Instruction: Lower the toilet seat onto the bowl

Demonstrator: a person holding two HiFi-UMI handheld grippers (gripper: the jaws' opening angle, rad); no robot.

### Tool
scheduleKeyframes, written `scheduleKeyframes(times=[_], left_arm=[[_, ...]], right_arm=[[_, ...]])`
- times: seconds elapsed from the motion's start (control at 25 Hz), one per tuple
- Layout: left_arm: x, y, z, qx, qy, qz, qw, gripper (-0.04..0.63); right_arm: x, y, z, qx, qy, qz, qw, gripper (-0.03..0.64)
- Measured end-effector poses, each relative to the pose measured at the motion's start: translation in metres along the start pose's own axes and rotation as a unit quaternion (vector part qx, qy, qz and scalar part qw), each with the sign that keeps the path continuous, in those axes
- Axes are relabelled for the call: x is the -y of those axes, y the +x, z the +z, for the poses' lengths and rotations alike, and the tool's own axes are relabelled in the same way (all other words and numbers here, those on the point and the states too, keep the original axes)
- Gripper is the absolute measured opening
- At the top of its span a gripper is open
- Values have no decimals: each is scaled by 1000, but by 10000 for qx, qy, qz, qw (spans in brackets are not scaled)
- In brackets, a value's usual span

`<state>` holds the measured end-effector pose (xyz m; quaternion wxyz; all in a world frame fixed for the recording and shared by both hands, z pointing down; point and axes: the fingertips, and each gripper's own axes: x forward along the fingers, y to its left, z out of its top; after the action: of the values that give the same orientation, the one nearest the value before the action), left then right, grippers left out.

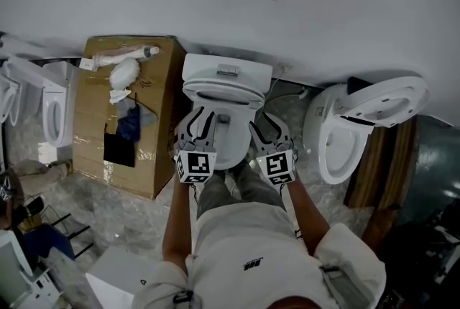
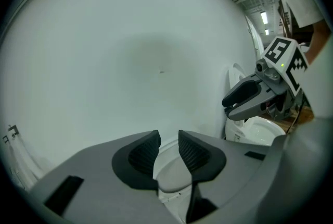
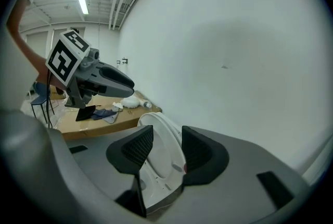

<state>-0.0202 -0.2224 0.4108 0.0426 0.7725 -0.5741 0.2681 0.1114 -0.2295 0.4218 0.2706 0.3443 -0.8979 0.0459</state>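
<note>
- Both claws, left gripper and right gripper, look clamped on the seat, one at each side. It stands tilted, not yet down on the bowl.
- Keep your hands level with each other and sink them slowly, so the seat lands without a slam.
- The hinge is hidden, your legs cover the bowl's front, and the remaining gap is hard to judge.

Both arms are reaching forward side by side, left forearm and right forearm bare, grippers tipping slightly downward. The left gripper and right gripper are each pinching the toilet seat - jaws sitting just a narrow gap apart.
</note>
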Motion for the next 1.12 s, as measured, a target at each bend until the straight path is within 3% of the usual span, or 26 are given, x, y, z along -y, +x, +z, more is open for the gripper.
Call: scheduleKeyframes(times=[0.52,1.12], left_arm=[[-18,44,-32,-23,186,-558,9983,130],[-31,95,-64,-164,311,-860,9957,130]], right_arm=[[-2,45,-10,-202,85,-451,9987,175],[7,101,-31,-548,-188,-532,9969,174]])
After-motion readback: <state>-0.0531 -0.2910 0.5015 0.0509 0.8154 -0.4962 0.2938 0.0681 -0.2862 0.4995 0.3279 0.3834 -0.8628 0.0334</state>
